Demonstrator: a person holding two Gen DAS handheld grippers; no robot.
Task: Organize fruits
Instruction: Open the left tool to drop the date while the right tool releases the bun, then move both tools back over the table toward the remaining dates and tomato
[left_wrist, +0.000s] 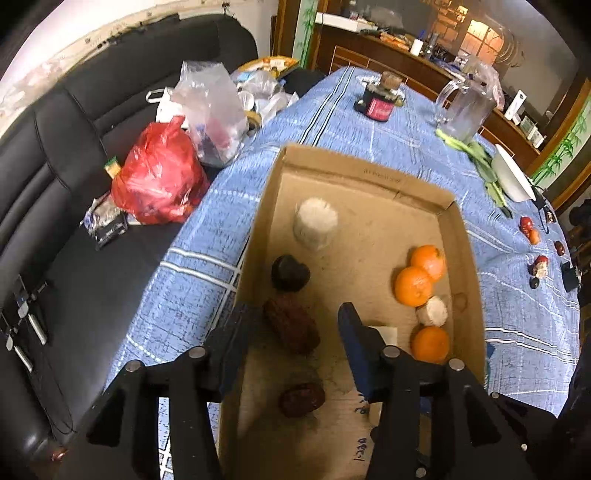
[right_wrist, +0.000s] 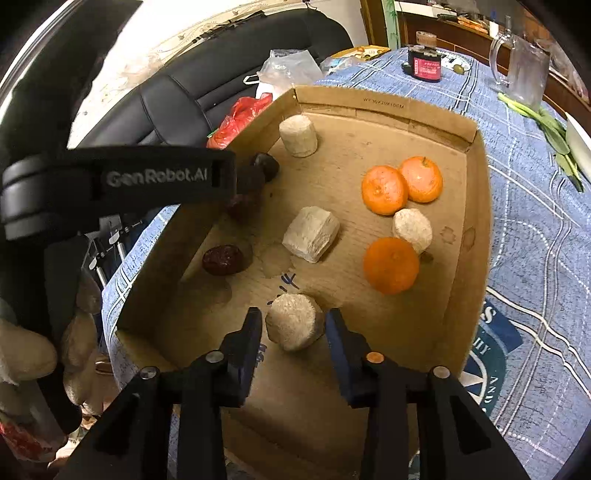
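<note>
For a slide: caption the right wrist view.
Right gripper open around a pale chunk in the box, beside three oranges.

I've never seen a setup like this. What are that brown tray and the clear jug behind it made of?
The tray looks like plain corrugated cardboard: matte brown, folded corner flaps, stains and pen marks on its floor. The jug is clear and glossy with a moulded handle; glass or hard plastic, I cannot tell which. The table's blue cloth looks woven, with a check pattern.

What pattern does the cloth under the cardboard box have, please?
The tablecloth is blue with white and dark stripes forming a check; the left wrist view shows it best.
</note>
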